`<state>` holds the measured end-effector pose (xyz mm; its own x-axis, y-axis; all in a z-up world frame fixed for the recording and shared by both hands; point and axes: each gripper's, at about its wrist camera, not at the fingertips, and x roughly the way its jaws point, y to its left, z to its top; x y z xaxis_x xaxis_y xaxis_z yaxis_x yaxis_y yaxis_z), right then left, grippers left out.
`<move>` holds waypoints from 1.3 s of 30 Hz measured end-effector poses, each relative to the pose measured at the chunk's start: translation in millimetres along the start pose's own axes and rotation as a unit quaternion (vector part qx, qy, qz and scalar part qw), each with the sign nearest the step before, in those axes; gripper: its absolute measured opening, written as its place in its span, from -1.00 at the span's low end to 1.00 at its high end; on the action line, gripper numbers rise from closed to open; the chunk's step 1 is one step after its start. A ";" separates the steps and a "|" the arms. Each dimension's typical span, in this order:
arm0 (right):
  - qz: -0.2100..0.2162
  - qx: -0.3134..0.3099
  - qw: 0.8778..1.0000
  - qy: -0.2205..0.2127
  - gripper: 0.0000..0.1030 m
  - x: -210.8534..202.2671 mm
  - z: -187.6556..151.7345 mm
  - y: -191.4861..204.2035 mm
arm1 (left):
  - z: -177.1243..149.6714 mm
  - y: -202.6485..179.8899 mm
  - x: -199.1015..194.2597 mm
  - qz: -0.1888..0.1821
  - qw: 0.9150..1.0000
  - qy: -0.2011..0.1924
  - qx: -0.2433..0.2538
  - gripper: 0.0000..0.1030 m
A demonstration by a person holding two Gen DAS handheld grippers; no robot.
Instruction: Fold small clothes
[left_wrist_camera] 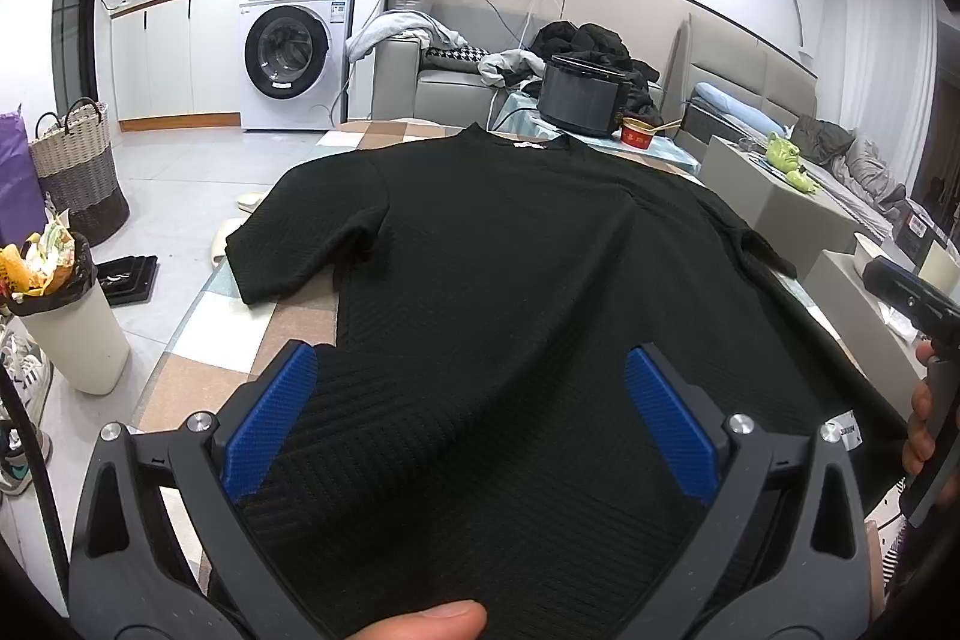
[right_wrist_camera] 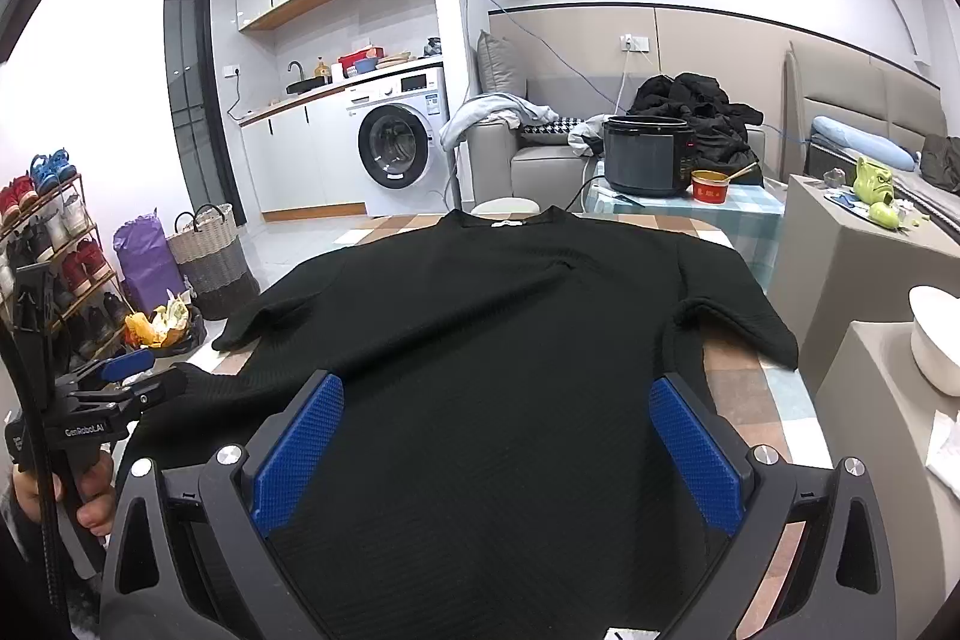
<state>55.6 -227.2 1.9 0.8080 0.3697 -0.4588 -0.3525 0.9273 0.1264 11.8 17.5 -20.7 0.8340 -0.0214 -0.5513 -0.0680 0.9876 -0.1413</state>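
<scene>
1. One black ribbed T-shirt (right_wrist_camera: pixel 498 334) is lying flat on the checked table (right_wrist_camera: pixel 756 382), collar far, sleeves spreading left and right.
2. Left gripper (left_wrist_camera: pixel 471 415) and right gripper (right_wrist_camera: pixel 495 451) are gaping wide over its near hem, gripping nothing.

The lower hem of the black T-shirt (left_wrist_camera: pixel 510 280) runs out of the bottom of both frames, so its edge is not seen. The shirt covers most of the checked tablecloth (left_wrist_camera: pixel 198 328). At the right edge of the left wrist view, the right gripper (left_wrist_camera: pixel 906 289) is cut off; its fingers cannot be judged. The white label (right_wrist_camera: pixel 504 222) at the collar is too small to read.
</scene>
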 end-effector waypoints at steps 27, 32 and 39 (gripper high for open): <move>-0.008 0.002 1.000 0.010 1.00 3.2 -2.0 0.5 | 2.9 -2.5 -2.2 0.006 1.000 0.001 -0.002 0.99; -0.009 0.005 1.000 0.013 1.00 5.6 -1.0 0.9 | 2.1 -2.2 -1.8 0.005 1.000 0.002 -0.001 0.99; -0.007 0.009 1.000 0.010 1.00 5.9 -1.0 0.3 | 1.3 -2.9 -1.2 0.005 1.000 0.002 -0.003 0.99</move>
<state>59.7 -224.8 -1.7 0.8023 0.3564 -0.4788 -0.3335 0.9330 0.1355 11.8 14.9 -18.6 0.8307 -0.0126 -0.5565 -0.0788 0.9870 -0.1401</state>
